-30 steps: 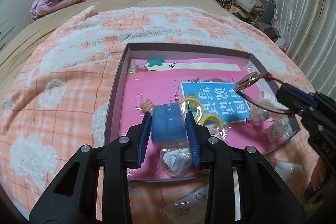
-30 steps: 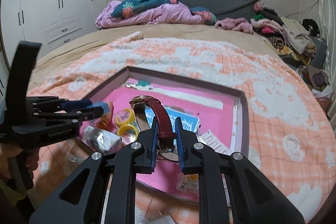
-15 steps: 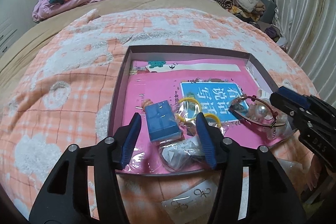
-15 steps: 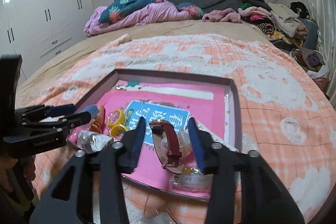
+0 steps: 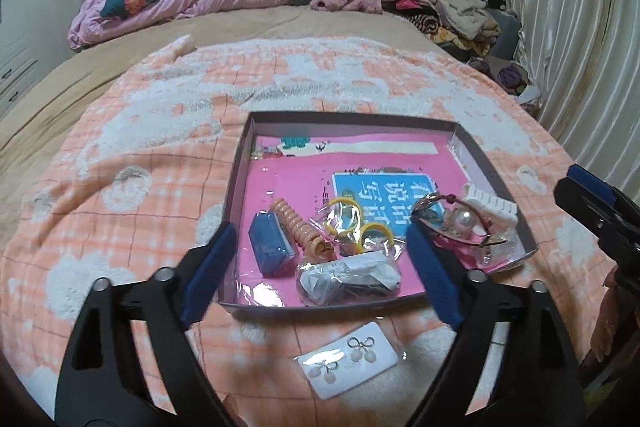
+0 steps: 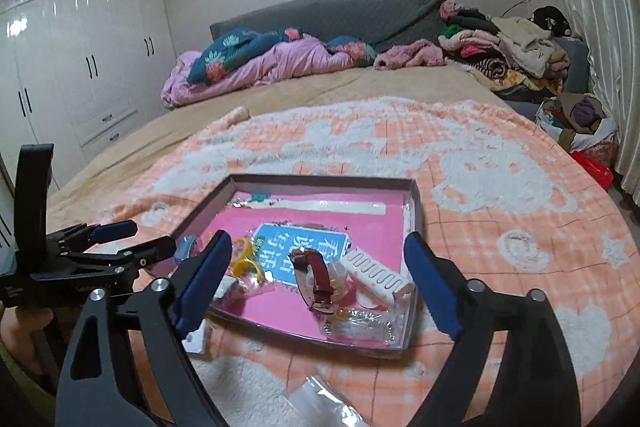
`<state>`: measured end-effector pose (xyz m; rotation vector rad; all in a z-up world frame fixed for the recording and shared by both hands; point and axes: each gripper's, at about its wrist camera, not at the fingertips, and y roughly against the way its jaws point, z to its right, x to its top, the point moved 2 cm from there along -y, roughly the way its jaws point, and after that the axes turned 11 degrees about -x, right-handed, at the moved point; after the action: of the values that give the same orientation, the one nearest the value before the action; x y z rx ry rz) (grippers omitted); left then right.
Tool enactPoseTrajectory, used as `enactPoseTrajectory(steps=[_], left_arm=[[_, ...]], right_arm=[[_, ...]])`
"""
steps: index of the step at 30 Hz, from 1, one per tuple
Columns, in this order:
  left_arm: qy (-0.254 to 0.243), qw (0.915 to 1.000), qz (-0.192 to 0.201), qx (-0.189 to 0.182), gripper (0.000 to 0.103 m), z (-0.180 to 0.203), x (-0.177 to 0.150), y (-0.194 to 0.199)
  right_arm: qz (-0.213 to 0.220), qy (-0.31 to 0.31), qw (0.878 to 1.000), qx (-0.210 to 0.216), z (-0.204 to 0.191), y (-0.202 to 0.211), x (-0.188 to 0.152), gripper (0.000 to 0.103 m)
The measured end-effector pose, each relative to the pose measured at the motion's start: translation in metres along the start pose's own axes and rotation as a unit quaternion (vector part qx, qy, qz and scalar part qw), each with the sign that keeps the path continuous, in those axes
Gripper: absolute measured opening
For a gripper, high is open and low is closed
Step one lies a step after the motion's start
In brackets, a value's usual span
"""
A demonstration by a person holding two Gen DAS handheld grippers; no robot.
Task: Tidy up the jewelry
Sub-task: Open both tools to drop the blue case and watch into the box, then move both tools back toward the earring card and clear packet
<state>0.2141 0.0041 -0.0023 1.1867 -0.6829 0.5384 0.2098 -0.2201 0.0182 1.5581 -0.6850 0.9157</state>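
Jewelry lies mostly inside the tray (image 5: 236, 183); one earring card (image 5: 347, 358) sits on the blanket just near of it. Both the left gripper (image 5: 320, 271) and right gripper (image 6: 318, 279) gape wide, empty. Likely next: collect that card.

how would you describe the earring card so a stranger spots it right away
Find the shallow box with the pink lining on the orange checked blanket. Just outside its near edge, on the blanket, lies a white earring card. Unlike the bagged items nearby, it is a flat card bearing two silver bow earrings with pale drops.
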Motion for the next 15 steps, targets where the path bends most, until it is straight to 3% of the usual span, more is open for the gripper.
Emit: enactPoseTrajectory(steps=[2,15], left_arm=[[-0.002,1.0,0.006,0.0,0.093,0.003,0.0,0.007],[-0.012,0.9996,0.025,-0.009,0.093,0.018,-0.007,0.045]], right_arm=[[0.005,0.0,1.0,0.004,0.0,0.01,0.001,0.088],[0.016,0.033,0.999,0.01,-0.008,0.051,-0.004,0.09]])
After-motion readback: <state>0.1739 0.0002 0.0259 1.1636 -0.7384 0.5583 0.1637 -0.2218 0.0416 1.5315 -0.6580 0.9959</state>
